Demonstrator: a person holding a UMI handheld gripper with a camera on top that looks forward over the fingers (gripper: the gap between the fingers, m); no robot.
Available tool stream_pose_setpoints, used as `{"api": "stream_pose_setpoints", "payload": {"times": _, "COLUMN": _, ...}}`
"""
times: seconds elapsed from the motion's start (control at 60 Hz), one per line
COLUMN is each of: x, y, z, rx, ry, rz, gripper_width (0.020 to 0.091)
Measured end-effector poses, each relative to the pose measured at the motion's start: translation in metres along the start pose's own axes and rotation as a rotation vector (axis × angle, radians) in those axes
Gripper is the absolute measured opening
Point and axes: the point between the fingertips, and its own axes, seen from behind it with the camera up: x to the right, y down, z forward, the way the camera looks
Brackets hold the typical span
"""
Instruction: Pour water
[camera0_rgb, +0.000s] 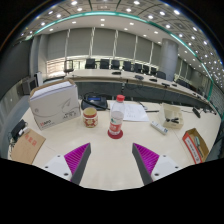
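Claw (112, 162) fingers apart, empty. Bottle (116, 118) upright just ahead, cup (90, 117) beside it. Nothing grasped; pouring seemingly not begun.

A pale, smooth counter (112, 160) carries a clear plastic bottle with a red cap (116, 118) near its middle, a small red-and-yellow cup (90, 117) just beside it, a white cardboard box (54, 103), brown cardboard boxes (27, 145) at either end, and scattered papers (140, 106).
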Motion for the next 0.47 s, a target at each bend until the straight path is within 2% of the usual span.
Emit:
{"api": "stream_pose_setpoints", "payload": {"times": 0.2, "x": -0.02, "y": 0.031, "z": -0.069, "rx": -0.005, "ry": 0.016, "rz": 0.02, "gripper_width": 0.0856}}
{"api": "stream_pose_setpoints", "payload": {"times": 0.333, "x": -0.018, "y": 0.039, "z": -0.086, "rx": 0.005, "ry": 0.068, "rz": -0.027, "gripper_width": 0.0856}}
{"api": "stream_pose_setpoints", "payload": {"times": 0.467, "x": -0.026, "y": 0.036, "z": -0.095, "rx": 0.023, "ry": 0.066, "rz": -0.06, "gripper_width": 0.0857}}
